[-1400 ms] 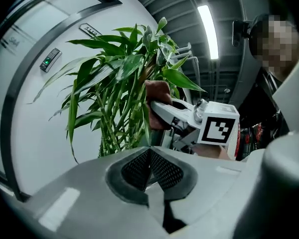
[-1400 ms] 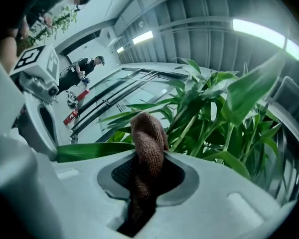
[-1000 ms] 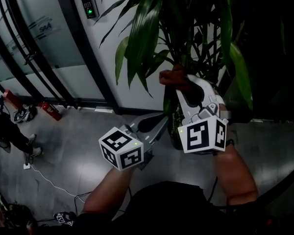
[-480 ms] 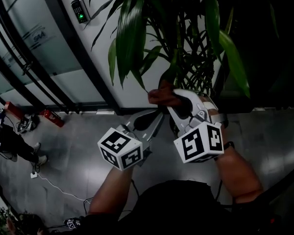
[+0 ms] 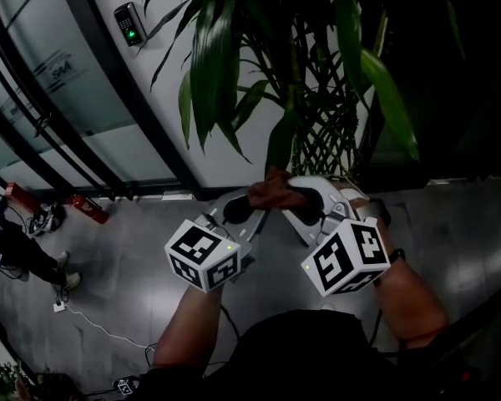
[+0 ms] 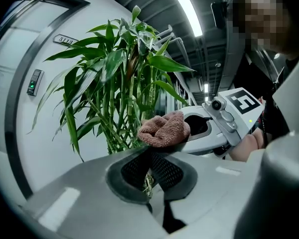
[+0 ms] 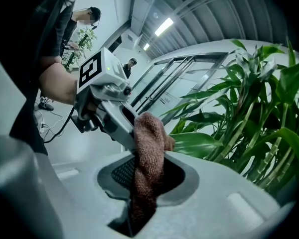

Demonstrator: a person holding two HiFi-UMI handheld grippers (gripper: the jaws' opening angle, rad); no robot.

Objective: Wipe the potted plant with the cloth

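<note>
Cloth, brown terry, bunched [image 7: 148, 143], clamped in closed jaws of right gripper [image 7: 145, 169], just beside broad leaf of tall green potted plant [image 5: 210, 65]. Left gripper [image 6: 150, 156] jaws together, nothing clearly pinched. Cloth soft, light, floppy. Leaves thin, bendy, probably tearable: support near tip, wipe gently.

There are two grippers, a left gripper [image 5: 252, 209] and a right gripper [image 5: 294, 200], one brown cloth [image 5: 271, 195], and one potted plant [image 5: 234, 57] at 12 o'clock in the head view. One access reader [image 5: 127, 23] is on the wall at 11 o'clock. Two red objects [image 5: 88, 209] lie at 9 o'clock and one bystander [image 5: 12, 245] stands at 8 o'clock.
</note>
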